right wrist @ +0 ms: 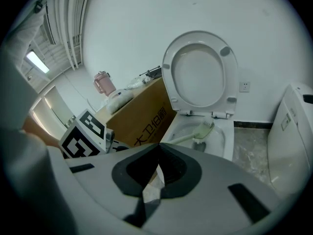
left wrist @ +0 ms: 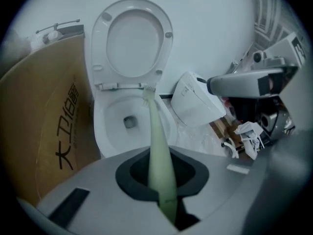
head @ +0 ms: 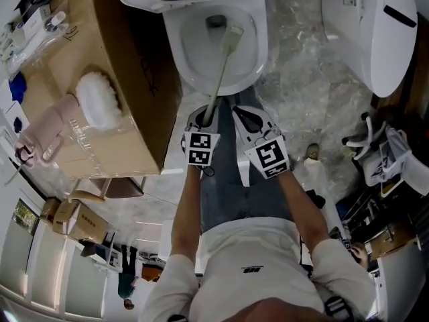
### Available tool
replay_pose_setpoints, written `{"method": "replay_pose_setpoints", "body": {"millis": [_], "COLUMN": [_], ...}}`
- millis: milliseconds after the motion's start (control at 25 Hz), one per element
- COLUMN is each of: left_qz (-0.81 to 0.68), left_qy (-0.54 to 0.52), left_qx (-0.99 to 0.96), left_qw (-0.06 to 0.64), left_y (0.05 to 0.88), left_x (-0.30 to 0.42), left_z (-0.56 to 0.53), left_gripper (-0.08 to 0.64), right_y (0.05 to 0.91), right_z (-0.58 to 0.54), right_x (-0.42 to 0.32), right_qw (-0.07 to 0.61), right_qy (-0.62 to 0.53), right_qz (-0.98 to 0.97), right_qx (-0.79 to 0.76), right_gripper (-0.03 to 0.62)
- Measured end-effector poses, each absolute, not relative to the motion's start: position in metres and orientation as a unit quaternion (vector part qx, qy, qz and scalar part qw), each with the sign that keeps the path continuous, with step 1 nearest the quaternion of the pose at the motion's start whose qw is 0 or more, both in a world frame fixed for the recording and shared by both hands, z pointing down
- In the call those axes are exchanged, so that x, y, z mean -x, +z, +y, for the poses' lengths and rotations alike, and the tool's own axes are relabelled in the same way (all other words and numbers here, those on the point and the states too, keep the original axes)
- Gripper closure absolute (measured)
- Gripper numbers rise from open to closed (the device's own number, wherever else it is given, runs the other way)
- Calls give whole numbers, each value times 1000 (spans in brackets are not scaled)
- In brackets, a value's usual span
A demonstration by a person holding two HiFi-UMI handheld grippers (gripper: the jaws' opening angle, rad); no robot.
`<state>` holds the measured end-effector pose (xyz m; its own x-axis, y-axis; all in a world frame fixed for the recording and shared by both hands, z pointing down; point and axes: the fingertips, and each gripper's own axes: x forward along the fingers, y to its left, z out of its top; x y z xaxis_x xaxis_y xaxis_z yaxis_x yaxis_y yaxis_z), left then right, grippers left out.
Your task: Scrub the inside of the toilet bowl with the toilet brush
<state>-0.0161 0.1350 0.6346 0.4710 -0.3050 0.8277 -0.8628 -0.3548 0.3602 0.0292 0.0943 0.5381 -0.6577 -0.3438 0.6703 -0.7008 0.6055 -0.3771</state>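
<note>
The left gripper (head: 203, 117) is clenched on the pale green handle of the brush (head: 221, 72). In the left gripper view its jaws close round the handle's lower end, and the shaft runs up and away from them into the bowl (head: 190, 59). The brush head lies inside the bowl against its back wall. It sits just beside the dark drain hole (head: 216, 22) and under the hinge of the raised seat (left wrist: 134, 38). The right gripper view shows the bristled head below the rim, with the handle slanting out over the bowl's front edge.

The right gripper (head: 242, 117) hangs just beside the left one, in front of the bowl. Its jaws are pressed together with nothing between them.

A cardboard box (head: 114, 52) stands touching the toilet on the left. On its top are a pink bottle (head: 47, 129) and a white fluffy thing in a clear wrapper (head: 99, 99), close to each other. What the box holds cannot be seen. A second white toilet (head: 375, 25) stands well apart to the right on the marbled floor (head: 301, 79).
</note>
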Motion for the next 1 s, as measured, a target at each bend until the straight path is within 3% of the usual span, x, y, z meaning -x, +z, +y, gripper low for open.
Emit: {"method": "replay_pose_setpoints", "body": {"millis": [1000], "left_qz": [-330], "left_qy": [366], "left_qx": [-713], "left_qw": [498], "left_y": [720], "left_x": [10], "left_z": [180], "left_gripper": [523], "right_y": [642], "right_z": [121], "right_x": [-22], "right_qw": [344], "right_qy": [333], "right_qz": [-828], "right_qx": [-292], "right_gripper": [597]}}
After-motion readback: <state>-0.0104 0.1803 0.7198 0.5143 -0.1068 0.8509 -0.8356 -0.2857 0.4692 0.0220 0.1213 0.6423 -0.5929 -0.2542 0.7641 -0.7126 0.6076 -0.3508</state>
